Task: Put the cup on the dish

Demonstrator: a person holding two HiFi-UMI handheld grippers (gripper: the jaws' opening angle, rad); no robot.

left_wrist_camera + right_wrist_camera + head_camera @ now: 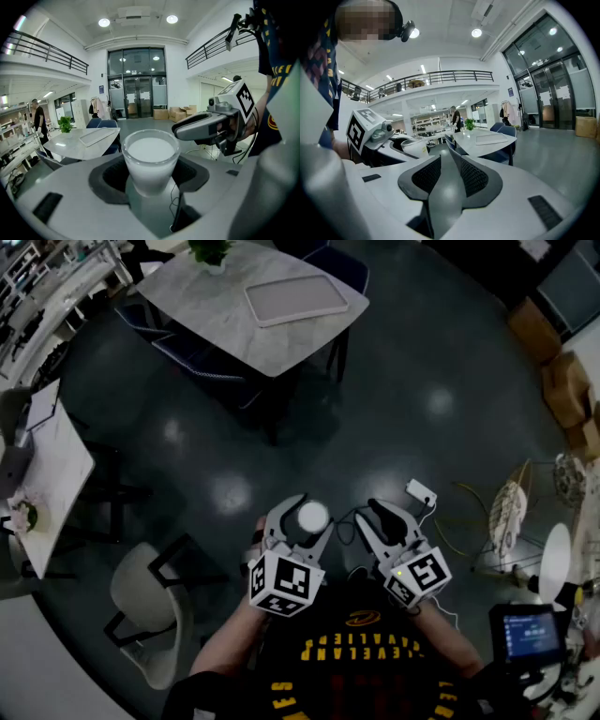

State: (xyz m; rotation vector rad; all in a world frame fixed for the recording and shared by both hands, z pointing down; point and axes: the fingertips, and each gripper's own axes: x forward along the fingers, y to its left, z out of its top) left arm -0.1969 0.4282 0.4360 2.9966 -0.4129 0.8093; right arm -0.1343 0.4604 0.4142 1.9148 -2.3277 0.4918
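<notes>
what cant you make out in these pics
- Cup base: in the left gripper view it is hidden by the jaws of the left gripper. Whether the white inside is liquid is unclear.
- Tray on the far table: in the head view it is too small to tell its depth, or whether it is the dish.
- Brown boxes: in the head view they are cut off at the right edge.

The cup [151, 159] is made of milky, frosted glass with a smooth rim. The pads [474, 177] of the right claw [449, 159] are black bumpy rubber, set in smooth grey plastic. The dark floor [422, 362] is polished shiny. The worktop [216, 306] is smooth pale stone.
</notes>
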